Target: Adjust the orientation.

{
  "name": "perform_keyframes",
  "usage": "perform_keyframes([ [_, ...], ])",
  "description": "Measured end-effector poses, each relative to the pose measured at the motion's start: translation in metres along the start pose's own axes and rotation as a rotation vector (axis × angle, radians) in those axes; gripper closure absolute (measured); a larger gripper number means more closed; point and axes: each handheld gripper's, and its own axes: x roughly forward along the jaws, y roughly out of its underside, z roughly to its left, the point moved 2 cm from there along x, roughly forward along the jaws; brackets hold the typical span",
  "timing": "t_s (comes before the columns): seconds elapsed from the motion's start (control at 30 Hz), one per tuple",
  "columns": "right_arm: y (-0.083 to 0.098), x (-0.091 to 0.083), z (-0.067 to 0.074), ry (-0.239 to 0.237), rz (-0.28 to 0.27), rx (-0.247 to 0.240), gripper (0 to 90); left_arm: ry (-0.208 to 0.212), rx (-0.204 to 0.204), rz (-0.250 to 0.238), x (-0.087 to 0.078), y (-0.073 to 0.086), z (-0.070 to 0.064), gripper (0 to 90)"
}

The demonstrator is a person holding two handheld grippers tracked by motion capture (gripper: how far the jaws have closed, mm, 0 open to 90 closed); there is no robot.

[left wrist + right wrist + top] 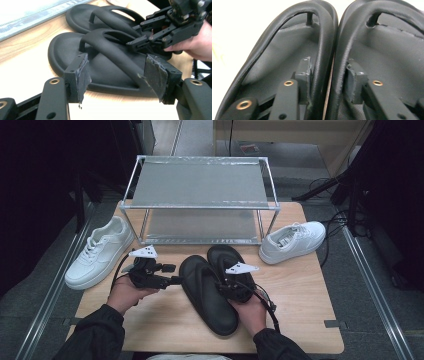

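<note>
Pair of black flip-flops [212,287] laid side by side at worktop [300,285] centre, long axes toward 11 o'clock. Right claw [328,82] pinched on both inner straps [337,50], seemingly pressed together. Left claw [117,77] spread, empty, positioned at 9 o'clock of pair.

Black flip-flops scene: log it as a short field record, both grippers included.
work surface: wooden table
held items: two black flip-flops, side by side
right gripper: jaws pinching the adjacent inner straps of both flip-flops together
left gripper: open, holding nothing, aimed at the near flip-flop from the side
rack: two-tier metal shelf, behind the flip-flops
white sneakers: one left of rack, one right
</note>
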Motion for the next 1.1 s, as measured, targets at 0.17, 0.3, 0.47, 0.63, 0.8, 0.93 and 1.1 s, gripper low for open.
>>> perform_keyframes([
  [0.17, 0.0, -0.001, 0.0, -0.004, 0.007, 0.018, 69.7, -0.006, 0.003, 0.006, 0.001, 0.0, -0.001, 37.4],
  [0.3, -0.002, -0.003, -0.006, 0.007, 0.016, 0.061, 75.1, -0.008, 0.003, 0.002, 0.0, 0.0, 0.0, 37.5],
  [0.47, -0.004, -0.006, -0.011, -0.005, 0.011, 0.087, 75.8, -0.014, 0.005, 0.006, 0.0, 0.0, 0.0, 37.5],
  [0.63, -0.008, -0.008, -0.011, 0.003, 0.009, 0.075, 75.9, -0.022, -0.001, 0.0, -0.002, 0.002, 0.001, 37.4],
  [0.8, -0.018, -0.013, -0.012, -0.016, -0.007, 0.073, 76.0, -0.031, -0.03, 0.0, -0.008, 0.006, 0.003, 36.0],
  [0.93, -0.026, -0.014, -0.013, -0.025, -0.014, 0.072, 75.9, -0.041, -0.029, 0.007, -0.01, 0.009, 0.001, 35.8],
  [1.1, -0.034, -0.013, -0.014, -0.03, -0.021, 0.073, 75.9, -0.055, -0.043, 0.006, -0.014, 0.015, 0.002, 35.7],
])
